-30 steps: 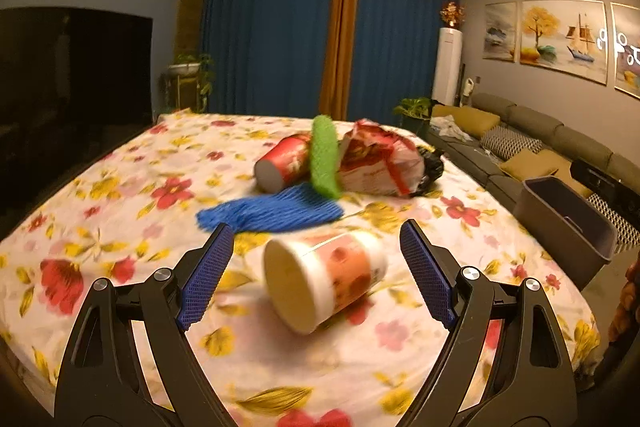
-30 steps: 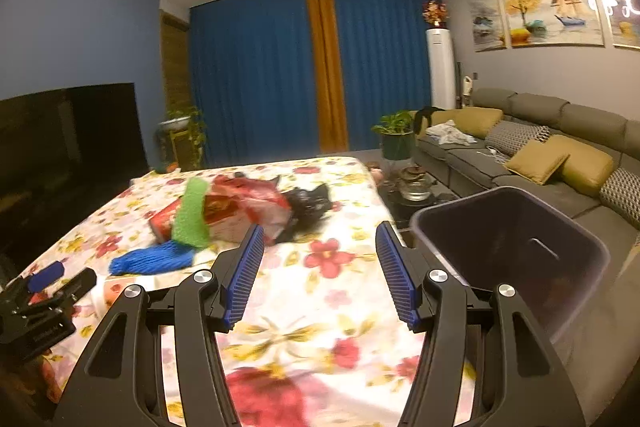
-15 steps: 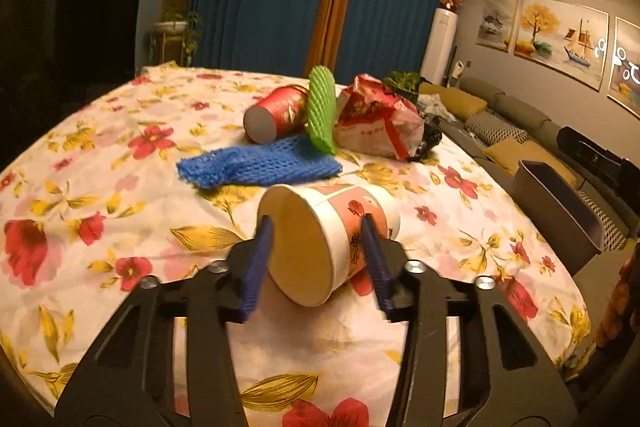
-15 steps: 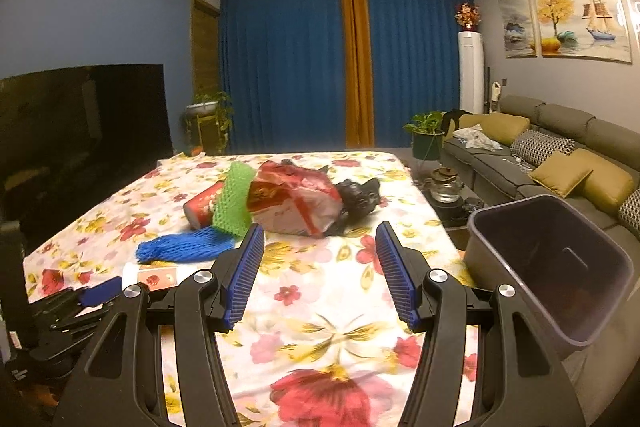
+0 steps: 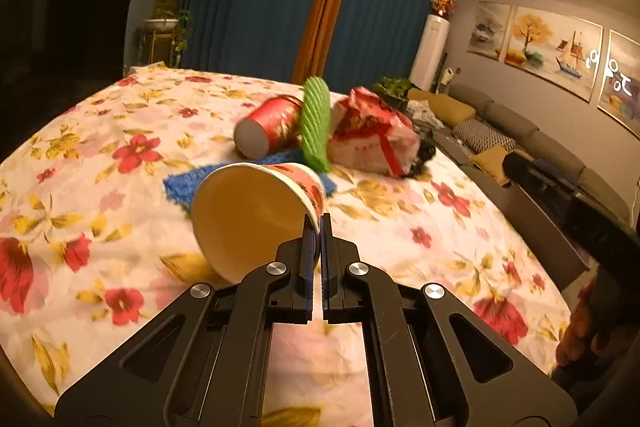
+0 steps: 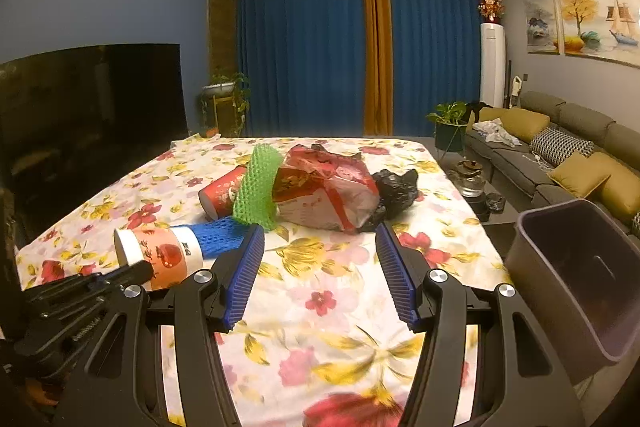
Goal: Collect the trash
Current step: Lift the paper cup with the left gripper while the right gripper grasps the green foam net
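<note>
Your left gripper [image 5: 316,227]: jaws just closed, pinching the rim of the paper cup [image 5: 256,211] on the floral cloth [image 5: 100,187]. Your right gripper [image 6: 320,259]: open, empty, beside the bin [image 6: 576,275].

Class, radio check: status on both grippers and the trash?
Left gripper shut on white paper cup rim. Right gripper open, empty. Bin unobstructed.

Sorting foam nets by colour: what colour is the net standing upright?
Green, clearest in the right wrist view.
</note>
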Tool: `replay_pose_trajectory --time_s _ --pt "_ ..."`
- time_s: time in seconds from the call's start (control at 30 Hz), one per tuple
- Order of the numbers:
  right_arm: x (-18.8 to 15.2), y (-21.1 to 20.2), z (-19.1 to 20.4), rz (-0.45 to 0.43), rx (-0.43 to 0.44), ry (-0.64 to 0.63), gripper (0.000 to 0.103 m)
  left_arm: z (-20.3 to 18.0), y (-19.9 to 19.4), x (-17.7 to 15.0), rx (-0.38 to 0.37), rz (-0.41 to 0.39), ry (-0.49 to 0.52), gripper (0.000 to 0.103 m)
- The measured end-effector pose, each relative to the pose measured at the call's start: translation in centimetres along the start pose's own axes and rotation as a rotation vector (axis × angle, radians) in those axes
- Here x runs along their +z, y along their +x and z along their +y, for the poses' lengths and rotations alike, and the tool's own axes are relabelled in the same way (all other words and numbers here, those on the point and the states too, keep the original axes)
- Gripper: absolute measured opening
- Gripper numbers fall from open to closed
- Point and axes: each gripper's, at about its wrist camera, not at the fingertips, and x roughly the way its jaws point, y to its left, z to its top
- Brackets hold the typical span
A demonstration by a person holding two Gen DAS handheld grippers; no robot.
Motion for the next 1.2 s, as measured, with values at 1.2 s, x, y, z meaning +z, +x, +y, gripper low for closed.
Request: replay_pose_trajectory --time_s 1.2 --pt "2.3 20.4 7.7 0.316 0.046 -0.040 0.028 7.3 4.1 8.2 0.133 -0.094 -0.099 0.002"
